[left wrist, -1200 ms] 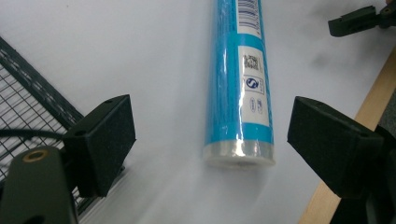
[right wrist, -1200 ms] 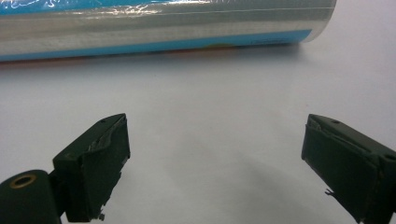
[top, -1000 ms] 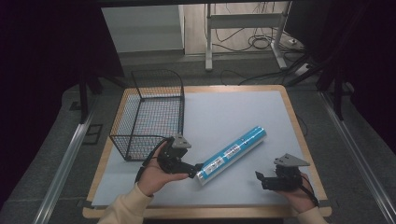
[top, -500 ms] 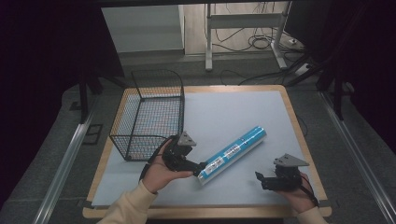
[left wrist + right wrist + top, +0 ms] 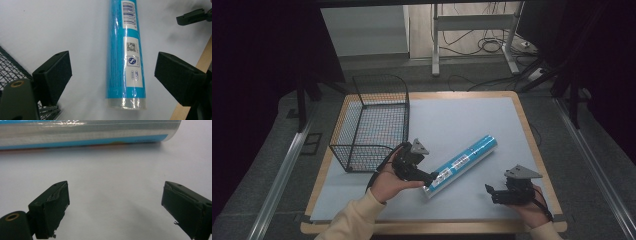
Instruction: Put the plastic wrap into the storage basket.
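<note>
Both jaws of the left gripper (image 5: 112, 75) stand spread wide on either side of the near end of the blue tube (image 5: 126, 52), not touching it, while the right gripper (image 5: 115, 207) is likewise parted with only bare surface between its pads. Lying on its side, the tube (image 5: 460, 160) rests diagonally on the pale table (image 5: 462, 115), its lower end just at the left gripper's (image 5: 432, 177) tips and its far end pointing up and to the right. Beside the left hand (image 5: 387, 182) stands a black wire basket (image 5: 372, 122), and the right gripper (image 5: 489, 192) sits well apart near the table's front edge.
</note>
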Motion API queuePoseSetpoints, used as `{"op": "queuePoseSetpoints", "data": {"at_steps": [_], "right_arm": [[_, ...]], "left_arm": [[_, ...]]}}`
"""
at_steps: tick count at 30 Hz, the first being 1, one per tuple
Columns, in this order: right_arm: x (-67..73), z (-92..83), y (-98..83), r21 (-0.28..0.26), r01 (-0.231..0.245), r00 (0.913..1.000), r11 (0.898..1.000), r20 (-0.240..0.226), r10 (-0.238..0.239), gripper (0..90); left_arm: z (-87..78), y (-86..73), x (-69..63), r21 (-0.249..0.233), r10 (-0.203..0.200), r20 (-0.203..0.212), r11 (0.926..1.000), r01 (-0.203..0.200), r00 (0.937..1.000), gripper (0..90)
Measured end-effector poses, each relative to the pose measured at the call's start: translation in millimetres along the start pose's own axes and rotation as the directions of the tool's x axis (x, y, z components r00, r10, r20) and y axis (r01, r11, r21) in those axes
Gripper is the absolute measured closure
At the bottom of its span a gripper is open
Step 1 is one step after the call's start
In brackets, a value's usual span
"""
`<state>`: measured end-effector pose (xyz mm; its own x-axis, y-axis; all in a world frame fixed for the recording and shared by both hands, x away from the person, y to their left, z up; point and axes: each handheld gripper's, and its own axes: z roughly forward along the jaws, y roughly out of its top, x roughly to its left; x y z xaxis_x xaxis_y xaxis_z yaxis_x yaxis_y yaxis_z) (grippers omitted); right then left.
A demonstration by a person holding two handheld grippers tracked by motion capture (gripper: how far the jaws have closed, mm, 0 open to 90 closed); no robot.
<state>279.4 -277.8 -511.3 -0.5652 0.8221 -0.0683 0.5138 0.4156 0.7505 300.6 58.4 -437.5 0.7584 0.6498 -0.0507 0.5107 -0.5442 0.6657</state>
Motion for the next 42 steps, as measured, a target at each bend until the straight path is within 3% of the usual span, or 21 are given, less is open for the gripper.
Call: {"op": "queuePoseSetpoints", "data": {"at_steps": [14,42], "right_arm": [[0.1,-0.5,0.0,-0.003,-0.002,1.0000,1.000,0.000,0.002,8.0],[0.2,-0.5,0.0,-0.001,0.002,1.0000,1.000,0.002,-0.002,8.0]], "left_arm": [[10.0,15.6,-3.6,0.015,0.010,0.004,0.9998,-0.010,0.9999,13.8],[48.8,43.4,-10.0,0.094,0.023,0.009,0.9953,-0.024,0.9997,13.7]]}}
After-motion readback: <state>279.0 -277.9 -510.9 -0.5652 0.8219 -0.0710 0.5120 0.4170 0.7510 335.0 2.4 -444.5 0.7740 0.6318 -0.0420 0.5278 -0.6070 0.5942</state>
